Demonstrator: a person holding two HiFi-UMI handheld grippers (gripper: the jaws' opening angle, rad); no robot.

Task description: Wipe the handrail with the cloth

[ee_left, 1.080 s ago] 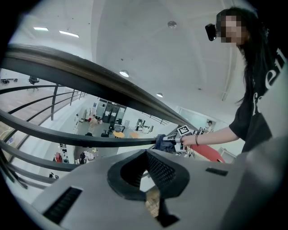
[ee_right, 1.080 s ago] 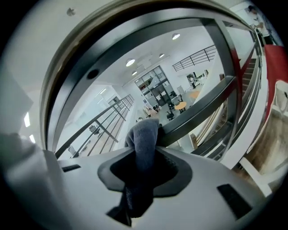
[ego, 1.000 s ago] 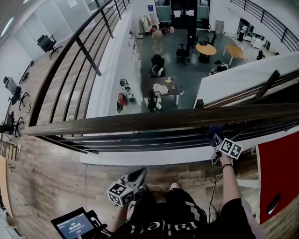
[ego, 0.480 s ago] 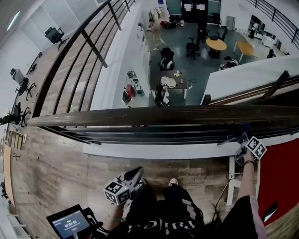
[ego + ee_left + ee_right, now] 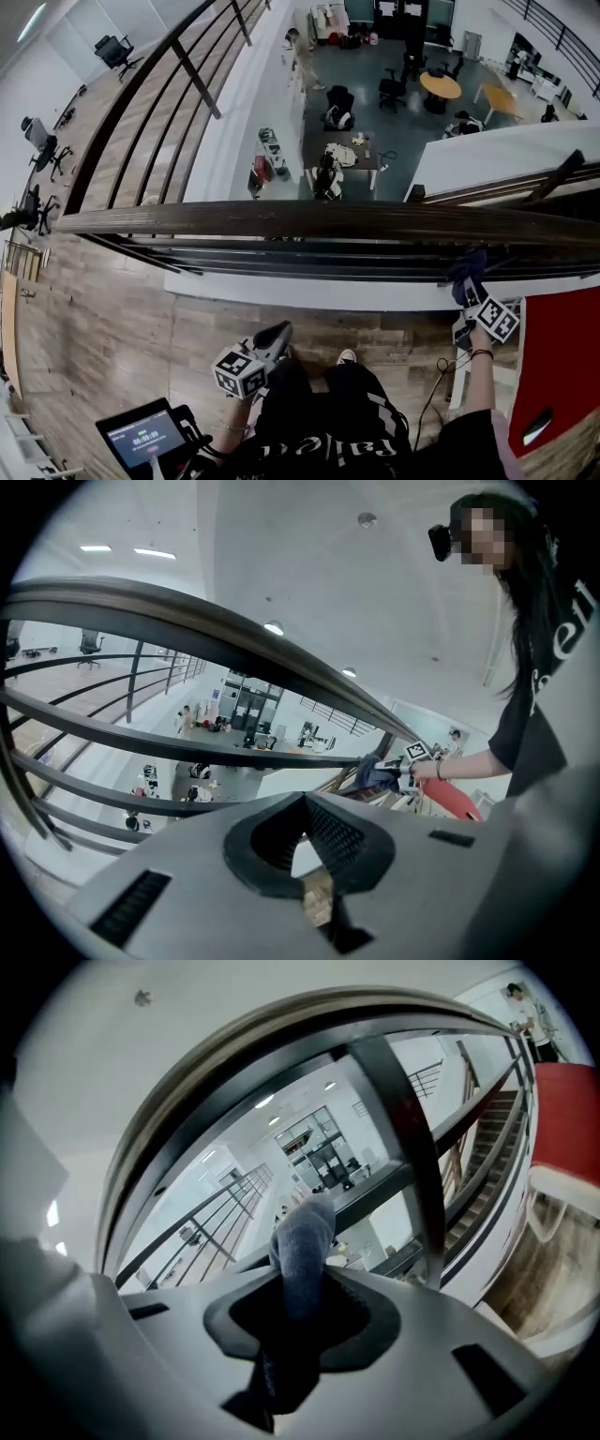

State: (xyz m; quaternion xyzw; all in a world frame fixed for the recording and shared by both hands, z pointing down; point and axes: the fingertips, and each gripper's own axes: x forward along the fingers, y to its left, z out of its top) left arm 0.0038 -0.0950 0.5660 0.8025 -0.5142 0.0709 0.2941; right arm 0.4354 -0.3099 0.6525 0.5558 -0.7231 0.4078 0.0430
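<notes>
the dark blue soft cloth (image 5: 302,1241) sticks up from the right gripper (image 5: 466,289). its tongs pinch the cloth tight, so it can rub the rail. the cloth is just under the long dark brown wooden handrail (image 5: 309,223), near the rail's right end. i cannot tell if it touches. the left gripper (image 5: 278,335) hangs low by the person's legs, tongs pressed together on nothing, likely just waiting. no bucket or box shows nearby.
</notes>
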